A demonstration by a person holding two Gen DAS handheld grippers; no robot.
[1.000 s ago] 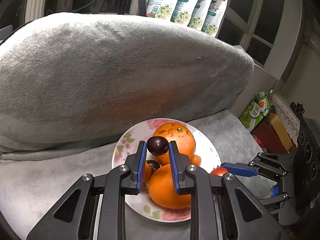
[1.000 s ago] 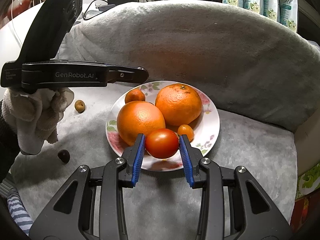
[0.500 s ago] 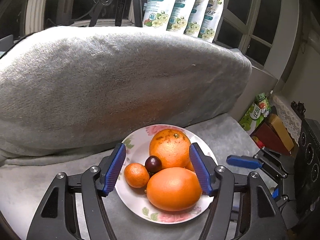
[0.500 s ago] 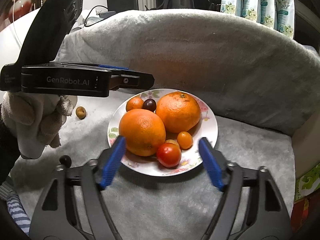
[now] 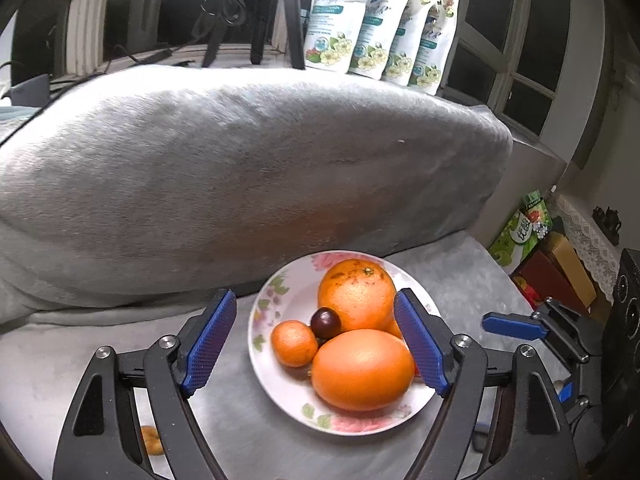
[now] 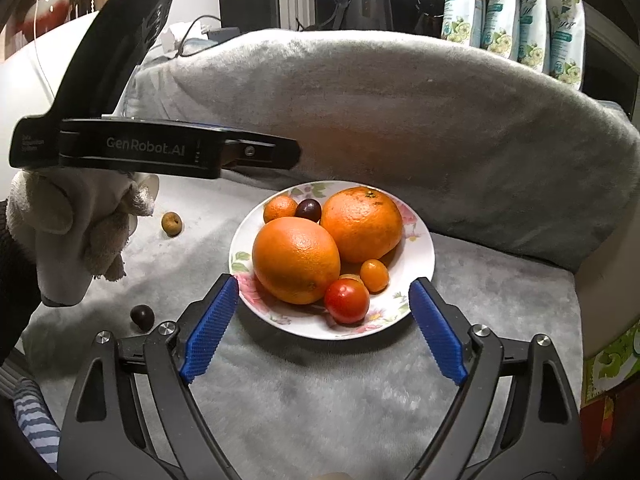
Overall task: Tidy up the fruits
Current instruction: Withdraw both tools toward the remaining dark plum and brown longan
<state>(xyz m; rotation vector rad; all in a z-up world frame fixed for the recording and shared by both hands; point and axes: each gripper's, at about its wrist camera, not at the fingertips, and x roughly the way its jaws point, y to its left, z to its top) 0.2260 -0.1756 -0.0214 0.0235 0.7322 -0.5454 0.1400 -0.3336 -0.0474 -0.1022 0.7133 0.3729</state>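
A floral plate (image 6: pixel 420 240) on the grey blanket holds two big oranges (image 6: pixel 296 260), a small mandarin (image 6: pixel 280 208), a dark plum (image 6: pixel 308 209), a red tomato (image 6: pixel 346 301) and a small yellow-orange fruit (image 6: pixel 374 275). My right gripper (image 6: pixel 324 328) is open and empty, just in front of the plate. My left gripper (image 5: pixel 316 340) is open and empty, held over the plate's left side (image 5: pixel 264 312), with the plum (image 5: pixel 326 323) between its fingers' line of sight. A brown fruit (image 6: pixel 171 223) and a dark fruit (image 6: pixel 142 317) lie loose on the blanket left of the plate.
A large grey cushion (image 6: pixel 400 120) rises behind the plate. Pouches (image 5: pixel 380 28) stand on the sill behind it. Boxes and a green pack (image 5: pixel 528 224) sit at the right edge. A small orange fruit (image 5: pixel 152 440) lies on the blanket under my left gripper.
Both grippers opened: the left let the dark plum go onto the plate, the right let the red tomato go at the plate's front. Both have since drawn back slightly.
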